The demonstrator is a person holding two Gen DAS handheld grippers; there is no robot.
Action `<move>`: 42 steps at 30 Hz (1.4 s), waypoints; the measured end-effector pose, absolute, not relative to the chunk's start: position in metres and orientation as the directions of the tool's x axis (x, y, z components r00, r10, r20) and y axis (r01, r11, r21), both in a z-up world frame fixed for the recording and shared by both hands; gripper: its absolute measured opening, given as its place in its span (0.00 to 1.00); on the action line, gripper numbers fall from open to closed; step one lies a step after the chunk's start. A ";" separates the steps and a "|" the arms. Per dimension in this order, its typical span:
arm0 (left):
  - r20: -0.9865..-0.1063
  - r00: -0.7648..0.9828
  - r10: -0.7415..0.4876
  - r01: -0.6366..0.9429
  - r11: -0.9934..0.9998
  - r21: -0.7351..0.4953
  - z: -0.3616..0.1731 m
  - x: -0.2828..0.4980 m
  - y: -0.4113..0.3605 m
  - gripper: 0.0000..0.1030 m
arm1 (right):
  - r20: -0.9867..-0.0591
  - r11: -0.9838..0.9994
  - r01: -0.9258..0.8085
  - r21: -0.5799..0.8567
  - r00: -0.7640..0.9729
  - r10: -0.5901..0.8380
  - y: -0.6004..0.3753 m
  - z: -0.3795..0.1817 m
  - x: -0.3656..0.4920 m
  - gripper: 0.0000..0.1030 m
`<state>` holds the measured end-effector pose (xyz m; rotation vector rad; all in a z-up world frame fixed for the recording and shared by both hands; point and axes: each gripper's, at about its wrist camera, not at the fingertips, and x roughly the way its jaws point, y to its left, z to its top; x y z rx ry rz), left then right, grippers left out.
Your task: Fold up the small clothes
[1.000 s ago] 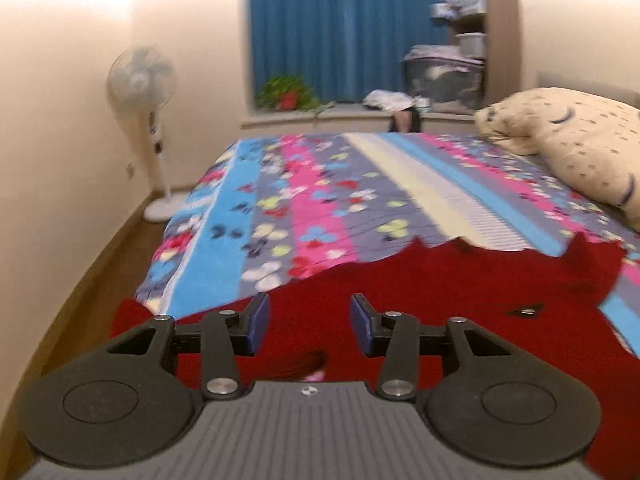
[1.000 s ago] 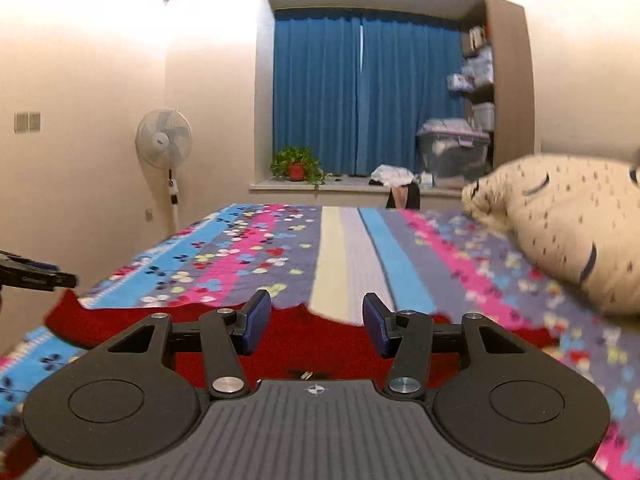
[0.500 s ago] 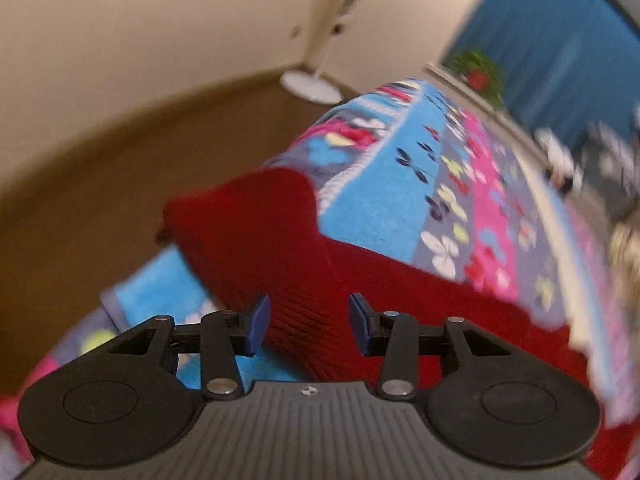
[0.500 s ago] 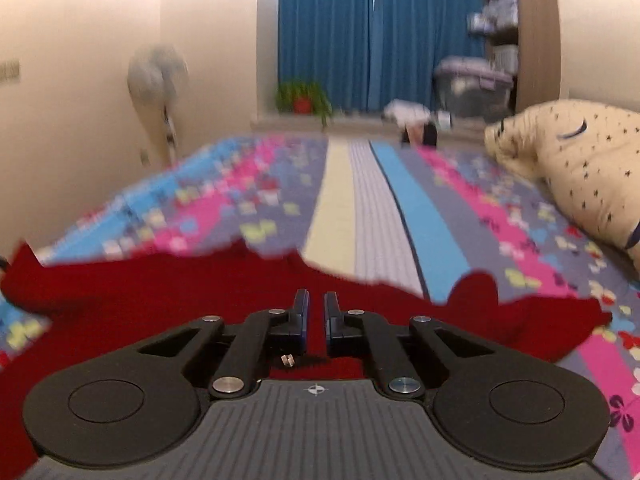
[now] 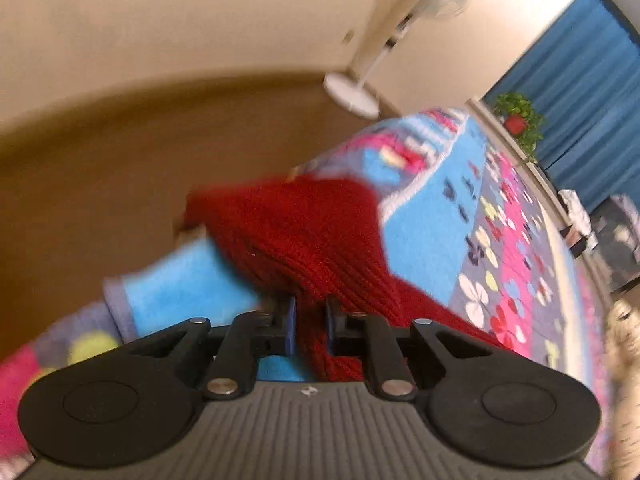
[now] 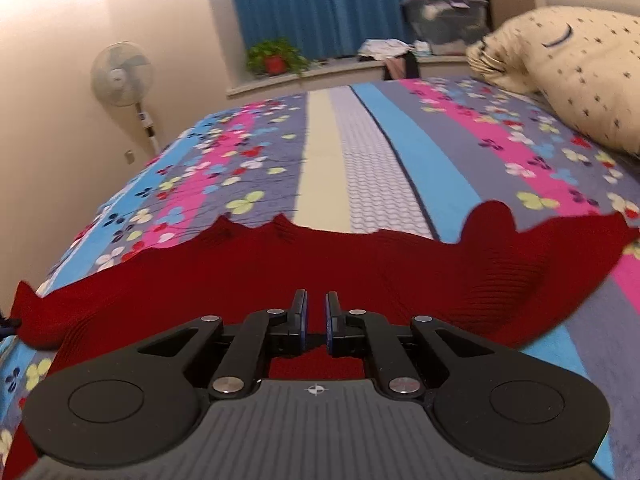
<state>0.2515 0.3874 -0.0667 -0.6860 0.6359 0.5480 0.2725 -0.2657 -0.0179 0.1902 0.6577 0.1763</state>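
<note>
Pinching red knit on bedspread; pillow, fan apart.

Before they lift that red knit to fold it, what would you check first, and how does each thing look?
1. Left gripper clamped on red knit garment: ok, fabric pinched between jaws.
2. Right gripper clamped on garment: cannot tell; jaws shut, knit shows between them.
3. Garment lying spread on bedspread: ok.
4. Room beyond it for folding: ok, bare striped cover.
5. Pillow apart from garment: ok.
</note>
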 end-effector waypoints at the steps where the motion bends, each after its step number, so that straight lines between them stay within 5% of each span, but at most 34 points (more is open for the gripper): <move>1: -0.651 0.700 0.293 -0.624 0.694 -0.358 -0.051 0.252 0.374 0.13 | -0.590 0.969 -0.091 0.232 0.778 0.214 -0.268 -0.018 0.273 0.09; 5: -0.434 0.854 0.289 -0.416 0.879 -0.233 0.011 0.252 0.282 0.13 | -0.592 0.968 -0.054 0.243 0.783 0.193 -0.276 -0.019 0.276 0.09; 8: -0.299 0.952 0.066 -0.099 0.990 -0.098 0.036 0.245 0.171 0.13 | -0.599 0.968 -0.030 0.248 0.781 0.178 -0.282 -0.020 0.277 0.09; 12: -0.416 0.870 -0.263 0.294 0.956 0.010 0.013 0.237 0.047 0.20 | -0.613 0.967 0.007 0.254 0.774 0.156 -0.289 -0.025 0.279 0.09; 15: -0.504 0.804 -0.316 0.377 0.926 0.021 -0.001 0.224 0.021 0.27 | -0.639 0.958 0.021 0.286 0.749 0.174 -0.295 -0.031 0.282 0.09; 21: -0.607 0.781 -0.148 0.205 0.978 0.025 0.022 0.215 0.071 0.44 | -0.685 0.936 0.033 0.352 0.690 0.233 -0.300 -0.046 0.291 0.09; 25: -0.614 0.789 -0.029 0.023 1.000 -0.017 0.019 0.213 0.118 0.46 | -0.718 0.916 0.070 0.395 0.645 0.260 -0.301 -0.059 0.300 0.09; 29: -0.719 0.693 0.058 -0.204 0.972 -0.119 -0.003 0.220 0.165 0.44 | -0.776 0.912 0.147 0.384 0.585 0.233 -0.304 -0.079 0.309 0.29; 31: -0.693 0.721 0.026 -0.215 0.959 -0.187 0.000 0.223 0.179 0.46 | -0.791 0.909 0.161 0.384 0.565 0.234 -0.304 -0.089 0.314 0.30; 35: -0.685 0.723 0.090 -0.211 0.973 -0.094 0.001 0.229 0.178 0.46 | -0.776 0.938 0.111 0.327 0.598 0.199 -0.298 -0.091 0.320 0.31; 36: -0.685 0.724 0.083 -0.203 0.974 -0.097 0.001 0.229 0.178 0.46 | -0.773 0.947 0.090 0.307 0.604 0.193 -0.294 -0.090 0.322 0.29; 38: -0.681 0.728 0.073 -0.184 0.979 -0.092 -0.001 0.234 0.169 0.46 | -0.764 0.960 0.034 0.278 0.614 0.199 -0.286 -0.090 0.323 0.00; 42: -0.651 0.755 0.075 -0.156 0.985 -0.068 -0.001 0.231 0.152 0.46 | -0.655 0.951 0.031 0.308 0.732 0.188 -0.293 -0.057 0.313 0.00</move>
